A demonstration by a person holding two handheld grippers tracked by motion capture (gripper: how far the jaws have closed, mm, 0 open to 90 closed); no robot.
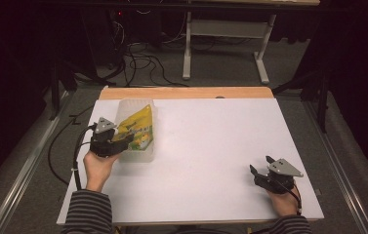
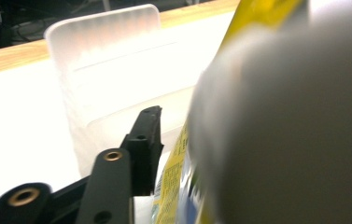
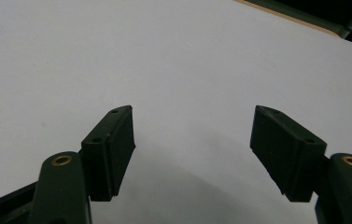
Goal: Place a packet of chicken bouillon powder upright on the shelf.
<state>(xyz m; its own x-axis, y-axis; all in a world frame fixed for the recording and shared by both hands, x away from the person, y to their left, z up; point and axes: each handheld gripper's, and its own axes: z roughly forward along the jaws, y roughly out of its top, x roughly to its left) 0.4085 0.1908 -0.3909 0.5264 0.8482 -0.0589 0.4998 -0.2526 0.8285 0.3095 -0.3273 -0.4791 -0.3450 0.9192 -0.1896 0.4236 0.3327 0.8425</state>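
Observation:
A translucent plastic container stands at the table's left, with a yellow snack pouch leaning inside it. My left gripper reaches over the container's near rim to the pouch. In the left gripper view one black jaw stands just beside the pouch, with the container's wall behind it. A blurred grey mass close to the lens hides the other jaw. The jaws look apart and not pressing on the pouch. My right gripper rests at the front right, jaws wide over bare tabletop.
The white tabletop stretches between the two hands, with a wooden strip along its far edge. A black cable trails off the left side. Beyond the table stand desk legs and floor cables.

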